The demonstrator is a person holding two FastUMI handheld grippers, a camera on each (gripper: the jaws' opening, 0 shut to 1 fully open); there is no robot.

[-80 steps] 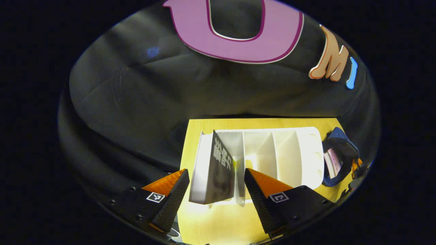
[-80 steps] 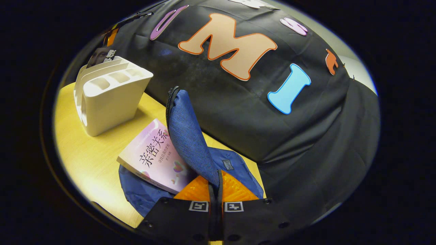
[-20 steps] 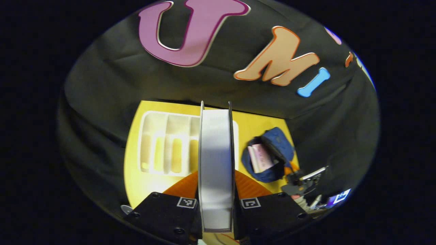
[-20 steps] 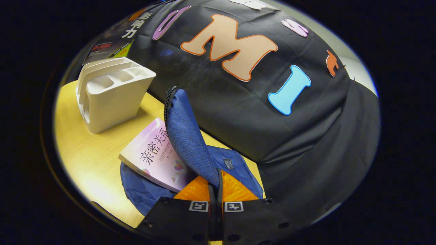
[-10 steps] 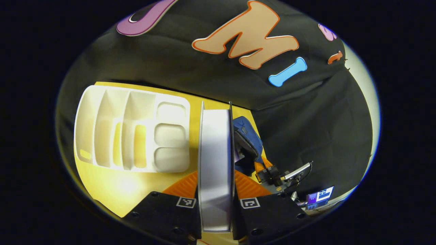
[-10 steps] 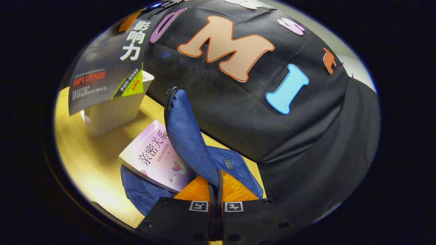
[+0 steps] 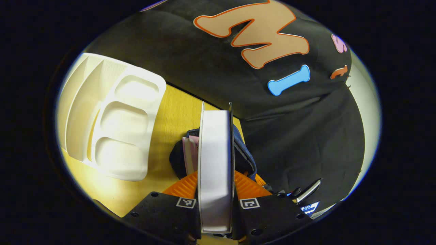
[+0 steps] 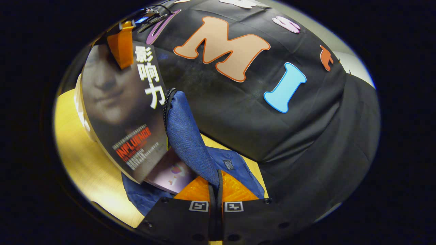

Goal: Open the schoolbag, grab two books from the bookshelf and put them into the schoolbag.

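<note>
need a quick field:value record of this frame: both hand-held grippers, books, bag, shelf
left hand-held gripper: shut on the dark-covered book, held upright, page edge toward its camera
right hand-held gripper: shut on the schoolbag flap, holding it up
schoolbag: blue, open, lying on the wooden table
pink book: partly inside the schoolbag
dark-covered book position: above the bag opening, beside the raised flap, not yet inside
bookshelf: white, slotted, no books visible in it
</note>
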